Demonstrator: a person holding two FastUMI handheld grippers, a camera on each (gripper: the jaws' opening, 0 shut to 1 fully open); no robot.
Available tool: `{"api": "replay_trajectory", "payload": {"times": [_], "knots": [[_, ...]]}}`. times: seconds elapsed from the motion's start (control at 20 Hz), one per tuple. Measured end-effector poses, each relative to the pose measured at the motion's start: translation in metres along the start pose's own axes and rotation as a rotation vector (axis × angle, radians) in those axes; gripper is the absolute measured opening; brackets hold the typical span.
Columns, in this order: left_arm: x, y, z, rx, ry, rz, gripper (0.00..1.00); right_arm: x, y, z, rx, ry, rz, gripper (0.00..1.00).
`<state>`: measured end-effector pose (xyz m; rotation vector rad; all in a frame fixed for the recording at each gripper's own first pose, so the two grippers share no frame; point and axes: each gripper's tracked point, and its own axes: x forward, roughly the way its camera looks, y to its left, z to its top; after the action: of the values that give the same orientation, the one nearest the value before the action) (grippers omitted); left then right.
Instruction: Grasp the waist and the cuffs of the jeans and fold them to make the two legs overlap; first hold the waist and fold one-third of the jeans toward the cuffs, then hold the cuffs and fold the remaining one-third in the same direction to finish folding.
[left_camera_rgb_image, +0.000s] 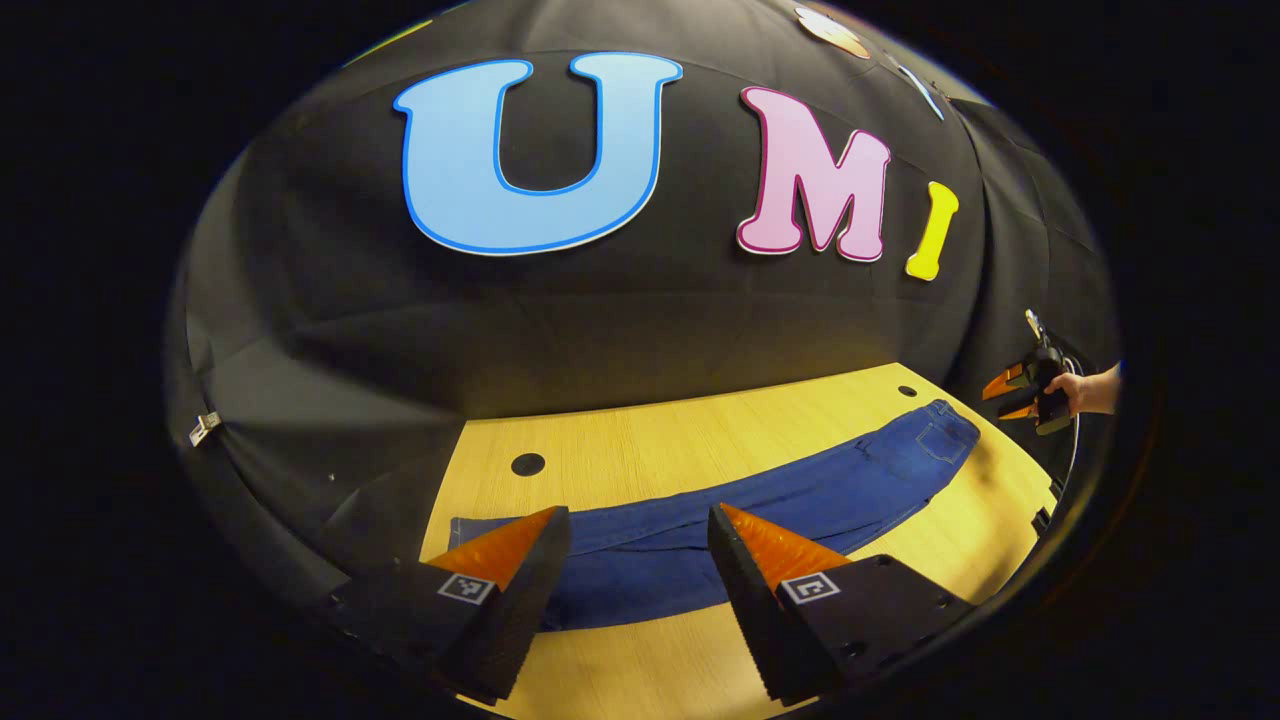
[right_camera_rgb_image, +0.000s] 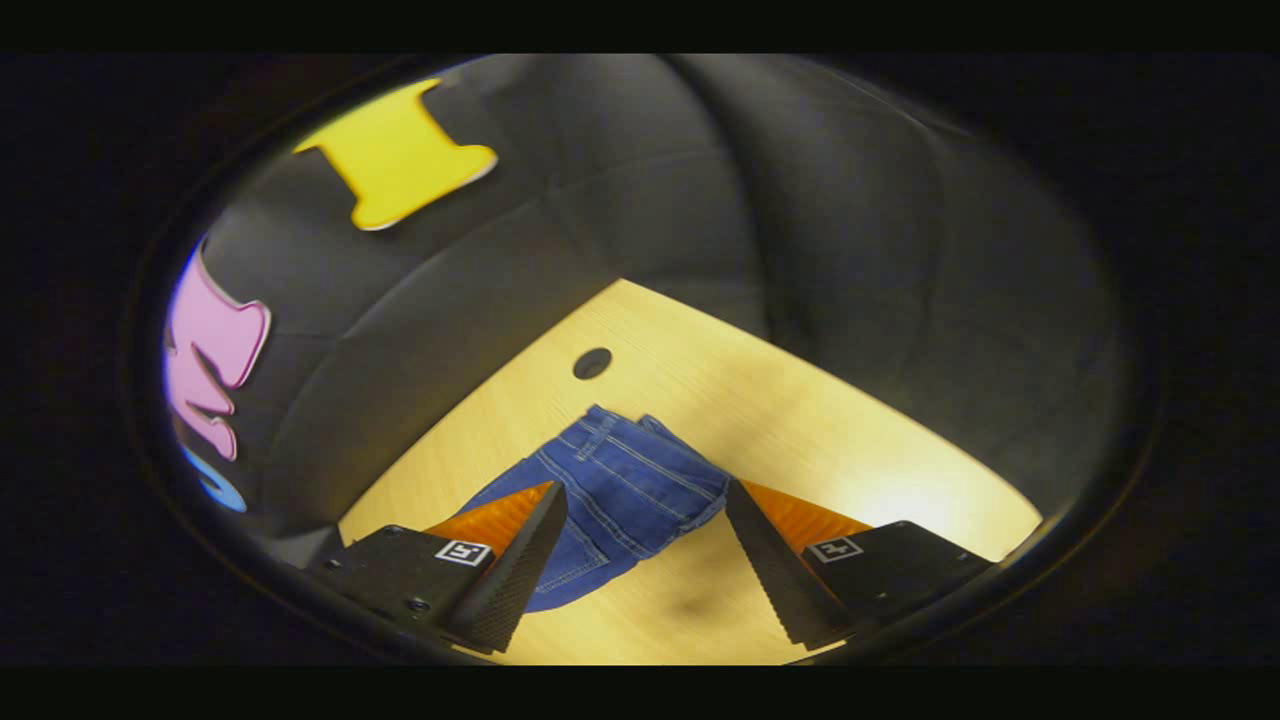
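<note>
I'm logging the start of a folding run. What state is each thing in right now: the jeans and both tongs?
jeans: lying flat and stretched out lengthwise on the wooden table, legs overlapped, not yet folded in thirds, nothing gripping them.
left tongs: open, empty, above the cuff end.
right tongs: open, empty, above the waist end; seen in the left gripper view held by a hand.

The fingers (left_camera_rgb_image: 520, 575) hide part of the jeans (left_camera_rgb_image: 800, 490).
</note>
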<state>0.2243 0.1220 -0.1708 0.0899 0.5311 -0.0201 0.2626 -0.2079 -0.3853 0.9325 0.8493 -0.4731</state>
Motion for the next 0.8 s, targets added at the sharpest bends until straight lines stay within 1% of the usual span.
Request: {"api": "replay_trajectory", "payload": {"times": [0.1, 0.2, 0.25, 0.3, 0.35, 0.4, 0.5, 0.55, 0.6, 0.65, 0.7, 0.75, 0.8], "knots": [[0.002, -0.001, -0.004, 0.002, 0.020, 0.010, 0.88, 0.018, -0.004, -0.021, 0.068, 0.052, 0.013, 0.98], [0.006, -0.002, -0.008, 0.005, 0.052, 0.027, 0.88, 0.041, -0.015, -0.036, 0.029, 0.092, -0.022, 0.98], [0.008, -0.003, -0.007, 0.011, 0.064, 0.034, 0.88, 0.054, -0.015, -0.034, 0.015, 0.095, -0.025, 0.98], [0.009, -0.005, -0.005, 0.023, 0.073, 0.047, 0.88, 0.060, -0.009, -0.021, 0.033, 0.069, -0.018, 0.98], [0.013, -0.008, -0.004, 0.036, 0.079, 0.057, 0.88, 0.063, -0.006, -0.018, 0.063, 0.067, -0.020, 0.91], [0.020, -0.018, -0.002, 0.048, 0.087, 0.056, 0.89, 0.060, -0.007, -0.014, 0.076, 0.060, -0.016, 0.89], [0.028, -0.034, -0.001, 0.075, 0.110, 0.059, 0.88, 0.056, -0.022, -0.012, 0.026, 0.034, -0.051, 0.97], [0.028, -0.040, -0.001, 0.087, 0.111, 0.061, 0.88, 0.056, -0.026, -0.011, 0.006, 0.021, -0.046, 0.72], [0.027, -0.046, 0.001, 0.091, 0.101, 0.056, 0.91, 0.052, -0.025, -0.014, -0.017, 0.028, -0.035, 0.46], [0.025, -0.052, 0.002, 0.085, 0.087, 0.045, 0.90, 0.045, -0.028, -0.010, -0.037, 0.011, -0.041, 0.29], [0.024, -0.055, 0.002, 0.071, 0.080, 0.033, 0.91, 0.041, -0.026, -0.006, -0.061, -0.004, -0.052, 0.24], [0.019, -0.055, -0.001, 0.051, 0.077, 0.027, 0.91, 0.037, -0.024, -0.007, -0.093, -0.004, -0.049, 0.09], [0.016, -0.054, -0.002, 0.031, 0.075, 0.016, 0.91, 0.035, -0.017, 0.000, -0.108, -0.044, -0.049, 0.14]]}}
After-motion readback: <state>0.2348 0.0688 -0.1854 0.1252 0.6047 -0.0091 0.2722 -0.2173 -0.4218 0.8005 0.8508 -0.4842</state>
